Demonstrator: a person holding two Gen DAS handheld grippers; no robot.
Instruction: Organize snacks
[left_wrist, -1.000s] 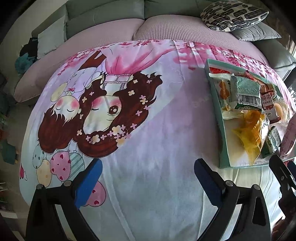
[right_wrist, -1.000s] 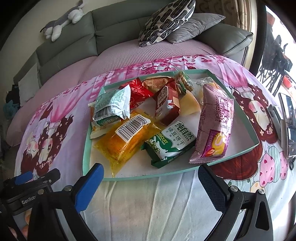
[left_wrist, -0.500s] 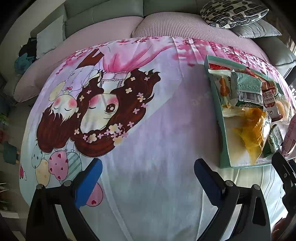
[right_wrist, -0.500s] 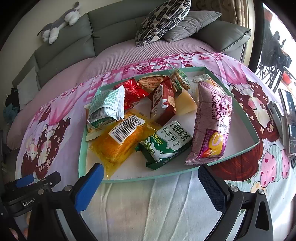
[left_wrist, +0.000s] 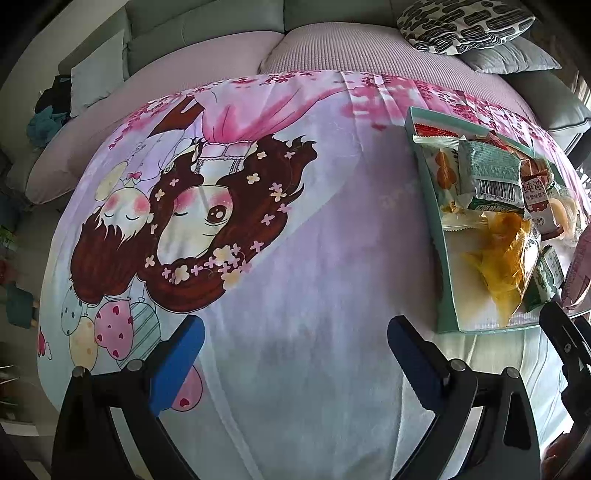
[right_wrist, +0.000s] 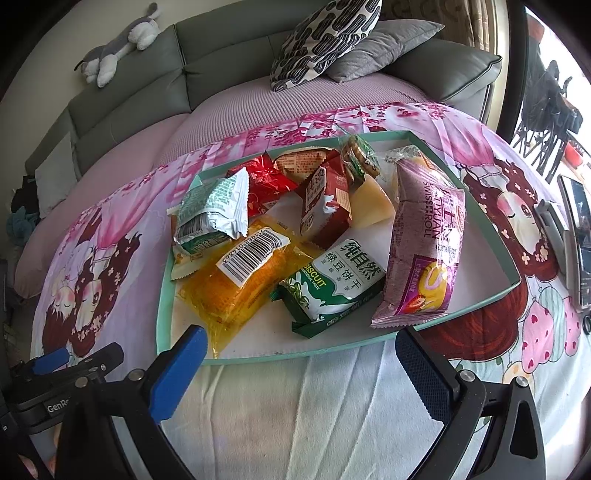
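Teal tray (right_wrist: 480, 306) holds heaped snack packets; both tools, left tool (left_wrist: 295, 343) and right tool (right_wrist: 299, 354), gape empty beside it; pick single packets.

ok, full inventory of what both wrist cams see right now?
tray: 1, mint green rim, on the blanket
snack packets: about ten, piled in the tray
purple Swiss roll pack: 1, tray's right side
green biscuit pack: 1, tray front
yellow pack: 1, front left, barcode up
red carton: 1, tray centre
blanket: 1, pink cartoon print, over the sofa
patterned cushion: 1, black and white, sofa back
grey cushion: 1, beside it
plush toy: 1, grey, on the sofa backrest
left gripper: open, over bare blanket
right gripper: open, at the tray's near edge
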